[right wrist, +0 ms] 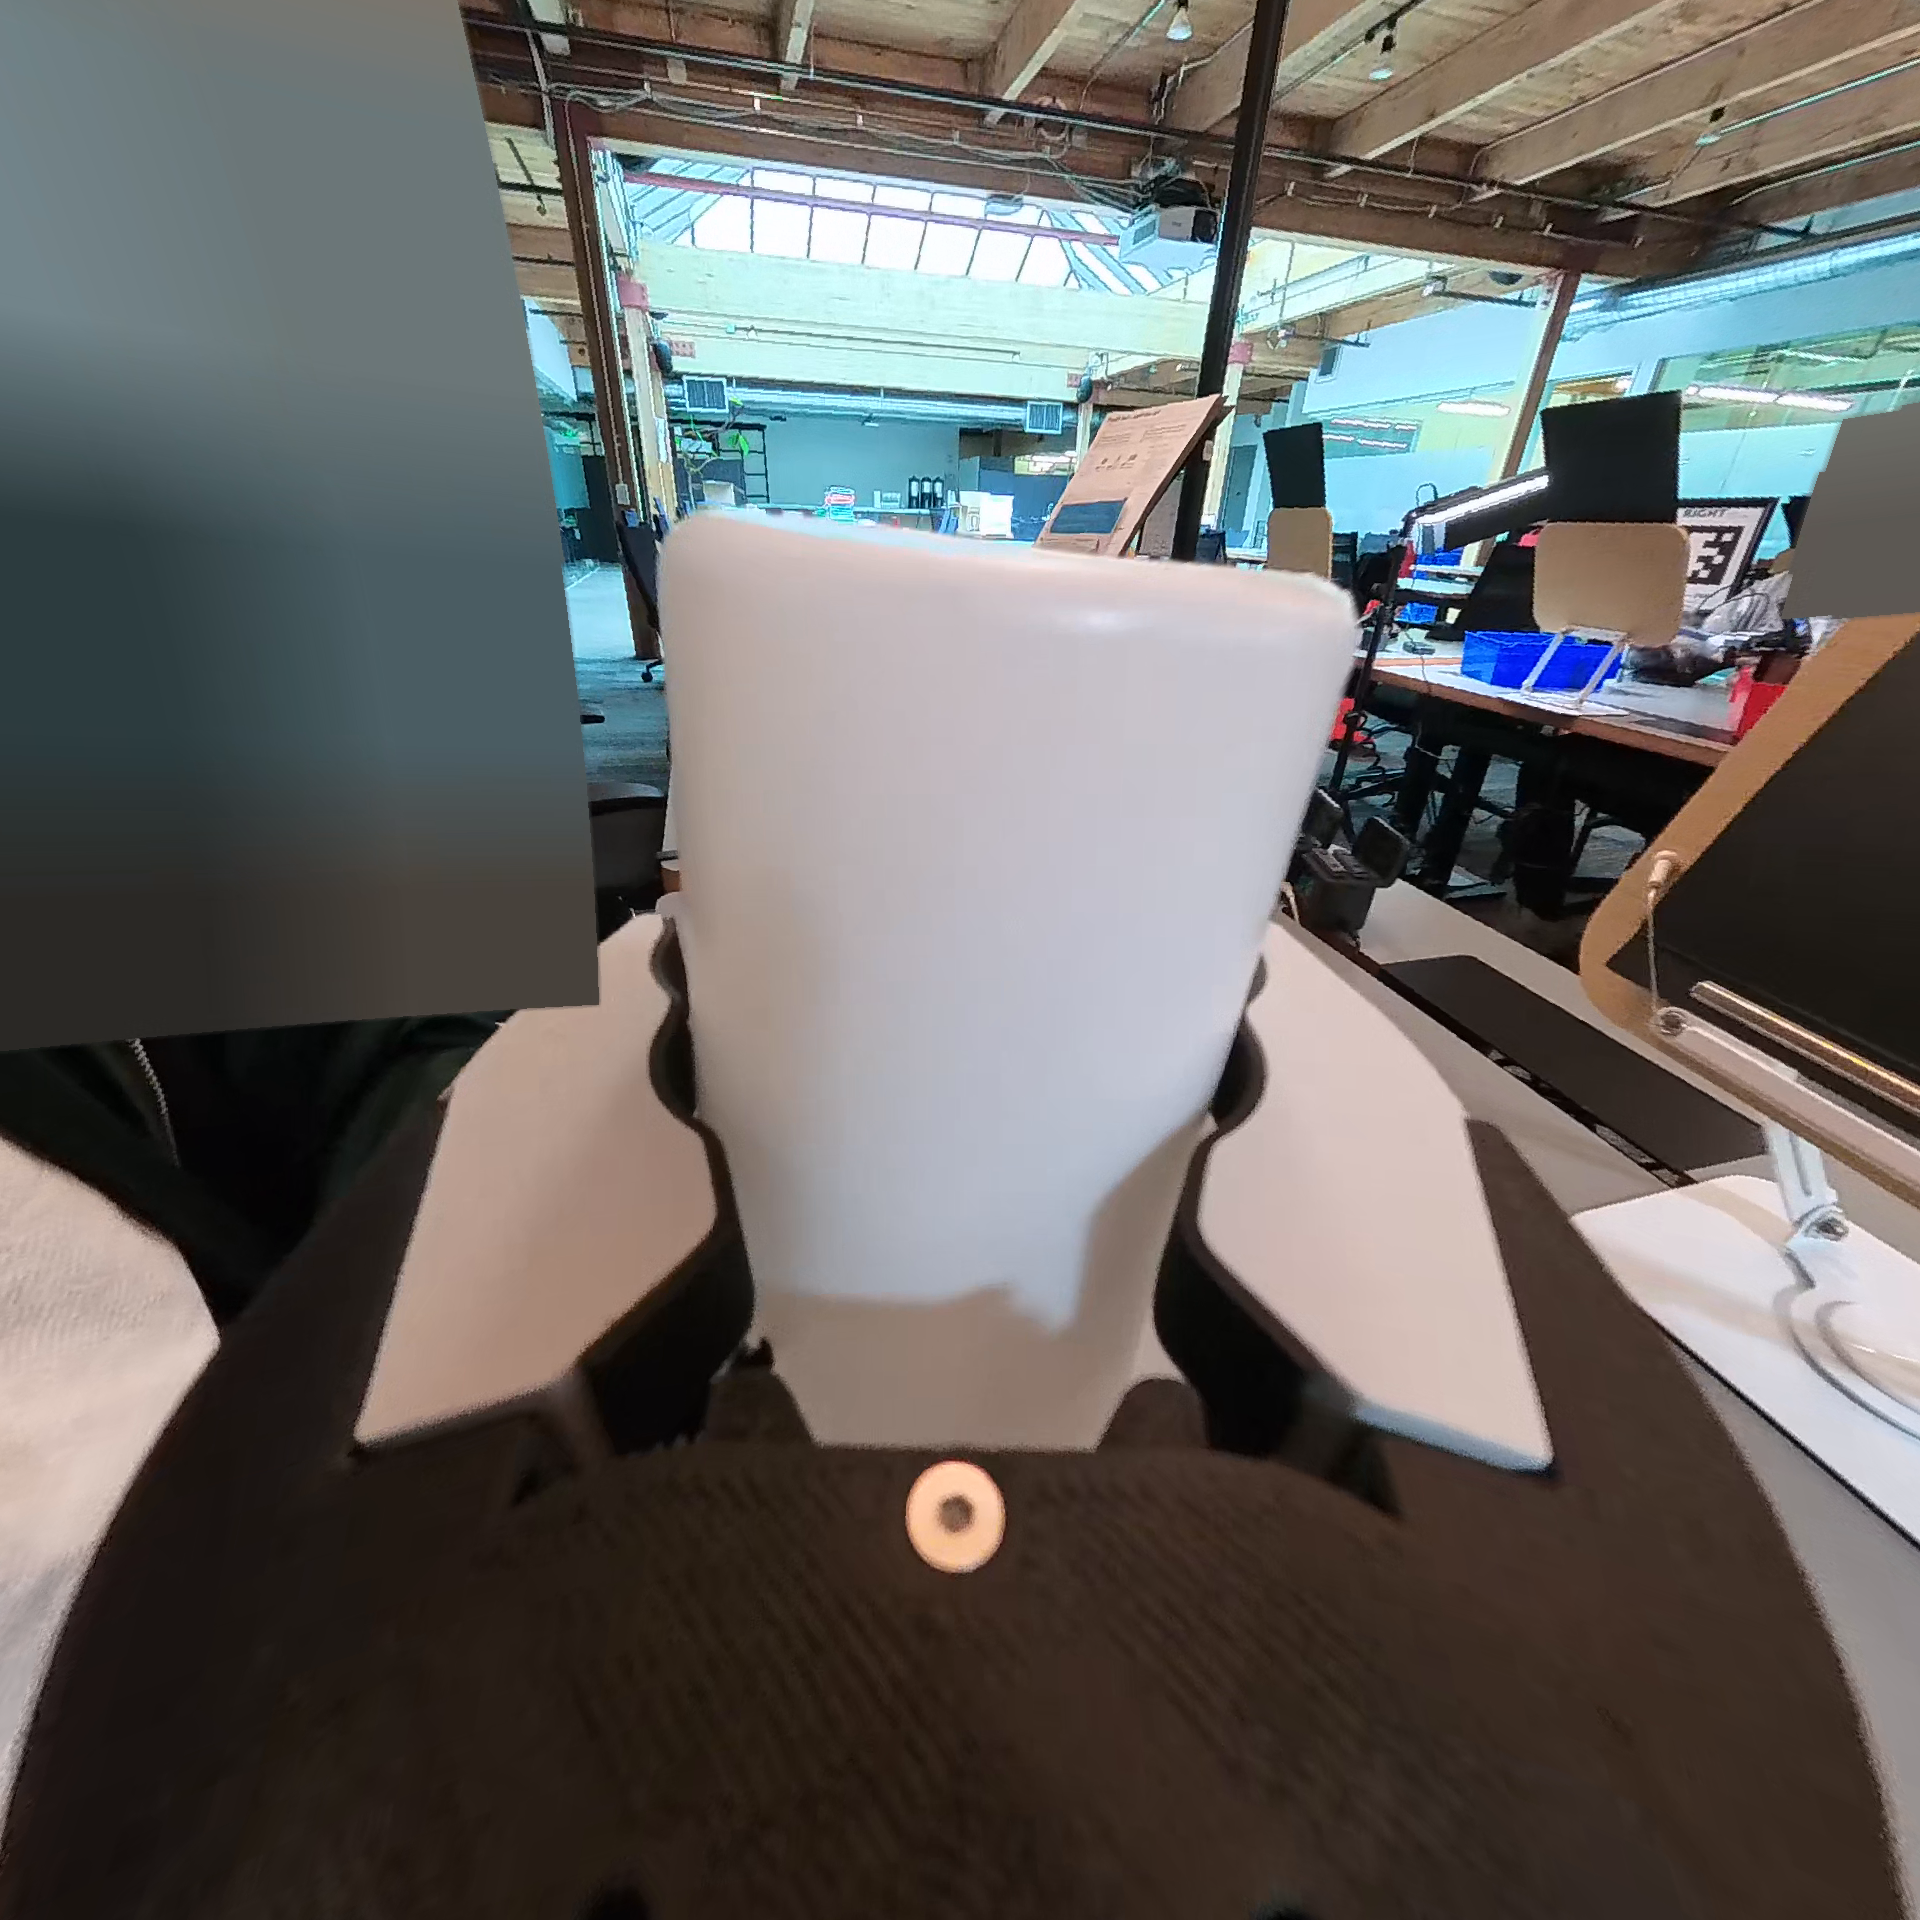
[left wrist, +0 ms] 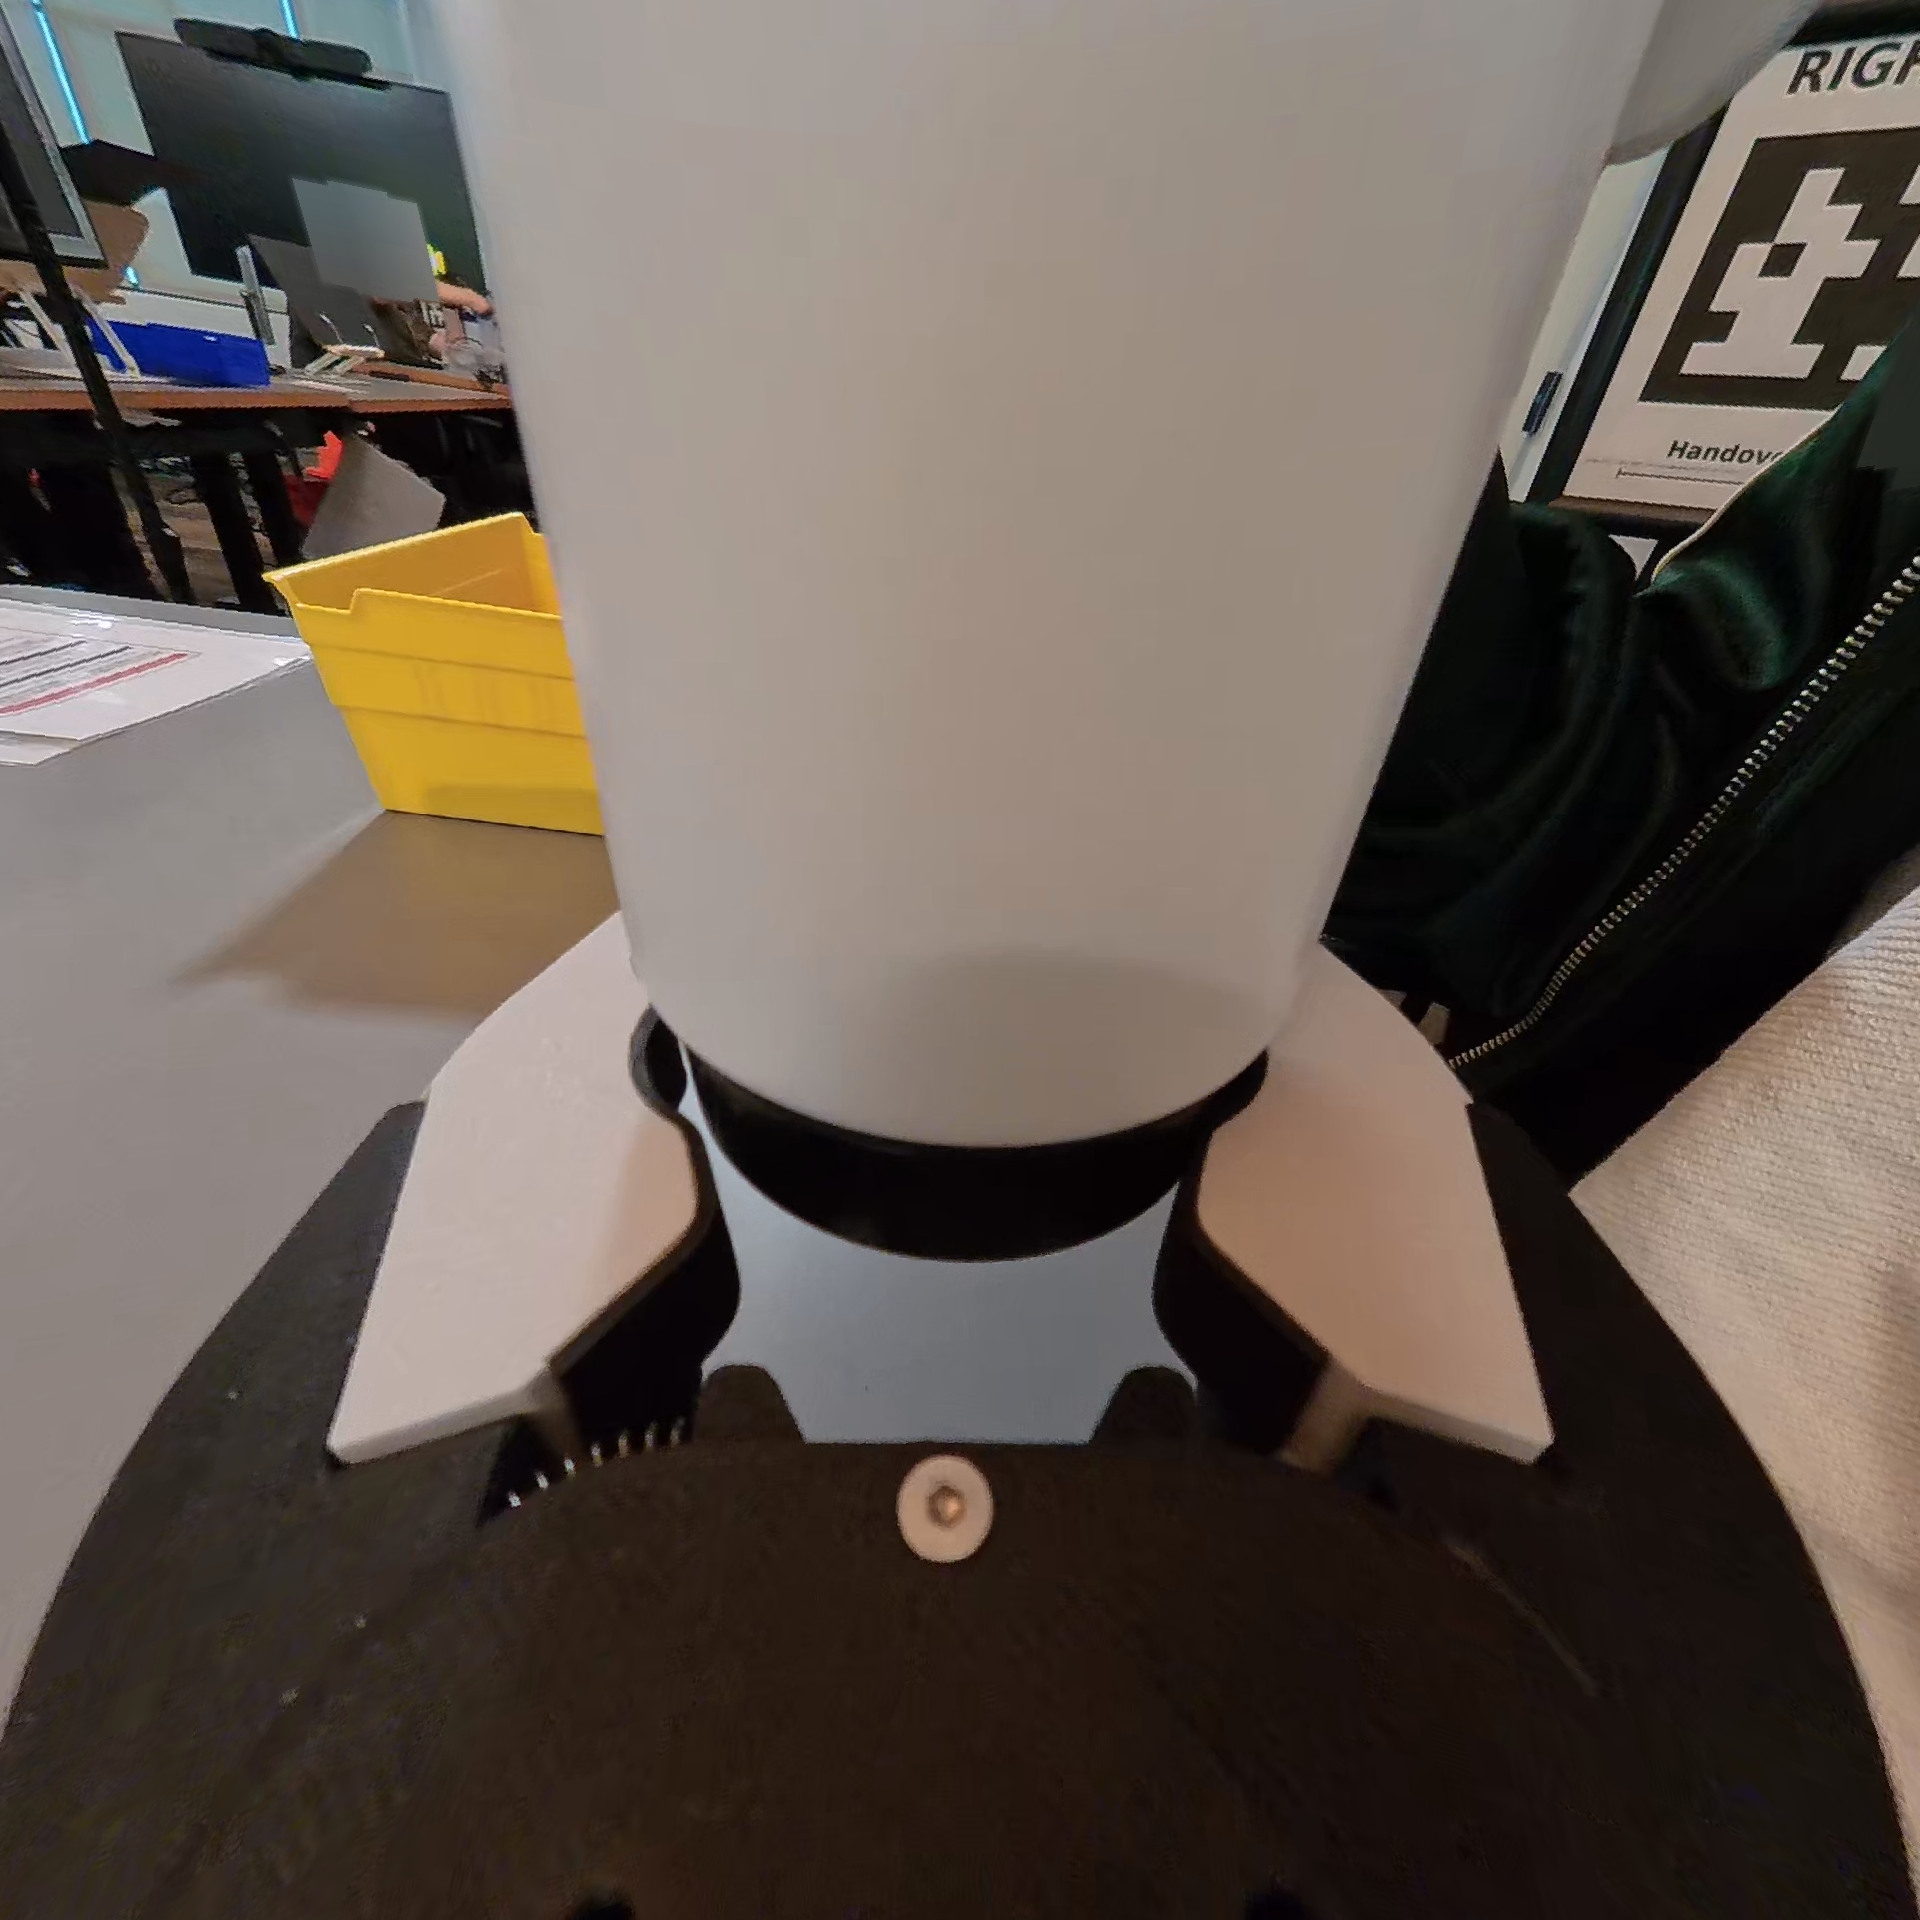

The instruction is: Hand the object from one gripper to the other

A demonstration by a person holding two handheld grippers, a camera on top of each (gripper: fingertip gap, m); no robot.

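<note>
Between the white fingers of the left hand-held gripper [left wrist: 951, 1122] sits a white plastic bottle [left wrist: 997, 540], gripped at its black cap end [left wrist: 951, 1184]; the fingers press on the bottle's shoulder from either side, closed around it, while the body widens away toward 12 o'clock and fills most of the left wrist view. At 9 o'clock from the bottle a stack of yellow bins [left wrist: 447, 675] rests on the grey worktop [left wrist: 156, 935], with a printed sheet [left wrist: 73, 675] lying further out near the left edge. At 3 o'clock a dark green zipped jacket [left wrist: 1621, 748] and a pale knitted sleeve [left wrist: 1787, 1195] of a person fill the side, and at 1 o'clock a board with a black-and-white marker [left wrist: 1787, 260] stands behind.

In the right wrist view the right hand-held gripper [right wrist: 961, 1060] is also closed on the same white plastic bottle [right wrist: 977, 883], its black ridged pads [right wrist: 675, 1039] touching both sides of the body, whose flat bottom end points toward 12 o'clock. So both hand-held grippers hold the bottle at once, one at each end. At 3 o'clock stands a tilted wood-edged board on a white stand [right wrist: 1766, 935], on a pale worktop [right wrist: 1455, 935]. Beyond, at 1 to 2 o'clock, desks carry blue bins [right wrist: 1538, 655] and dark monitors [right wrist: 1610, 447] under a timber ceiling.
</note>
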